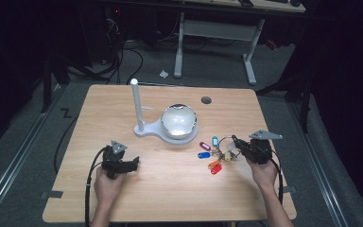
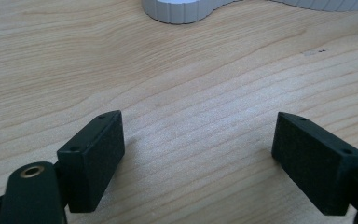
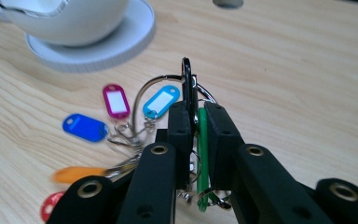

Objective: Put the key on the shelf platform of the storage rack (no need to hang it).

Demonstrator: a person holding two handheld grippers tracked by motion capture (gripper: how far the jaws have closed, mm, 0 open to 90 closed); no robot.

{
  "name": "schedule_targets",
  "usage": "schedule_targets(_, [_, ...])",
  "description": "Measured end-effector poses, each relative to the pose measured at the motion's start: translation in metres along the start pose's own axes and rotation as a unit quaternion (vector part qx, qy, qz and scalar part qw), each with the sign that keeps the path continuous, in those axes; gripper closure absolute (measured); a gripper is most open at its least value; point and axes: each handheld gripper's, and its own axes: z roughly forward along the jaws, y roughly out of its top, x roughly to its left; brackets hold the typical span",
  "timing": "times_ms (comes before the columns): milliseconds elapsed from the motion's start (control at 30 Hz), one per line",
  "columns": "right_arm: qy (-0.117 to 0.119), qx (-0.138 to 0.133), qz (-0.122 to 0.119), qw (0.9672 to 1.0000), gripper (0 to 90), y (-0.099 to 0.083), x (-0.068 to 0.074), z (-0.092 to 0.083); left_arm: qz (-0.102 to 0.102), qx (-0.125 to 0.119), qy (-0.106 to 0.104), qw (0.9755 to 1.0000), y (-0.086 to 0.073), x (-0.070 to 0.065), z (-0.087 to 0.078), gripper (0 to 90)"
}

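Pick-up step: our right gripper (image 3: 193, 135) has its fingers clamped on the key bunch (image 1: 216, 153) at the desk's (image 1: 170, 189) right side, tags fanned out. Left gripper (image 2: 198, 154) idles, fingers wide, nothing between. Next, we judge: raise the bunch clear toward the stand (image 1: 142, 125), without snagging.

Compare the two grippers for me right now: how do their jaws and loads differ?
The left gripper has its jaws wide apart with only bare table between them; the right gripper is shut on the key ring bunch, pinching a black tag and a green tag. The left gripper sits low by the white stand; the right gripper is beside the coloured tags. Each is held in a person's hand.
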Motion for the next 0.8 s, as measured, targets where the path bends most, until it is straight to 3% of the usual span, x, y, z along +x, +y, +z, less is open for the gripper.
schedule_targets(800, [0.041, -0.074, -0.026, 0.9961, 82.3, 0.062, 0.007, -0.045, 0.000, 0.000, 0.000, 1.0000, 0.000, 0.000, 0.000, 17.3])
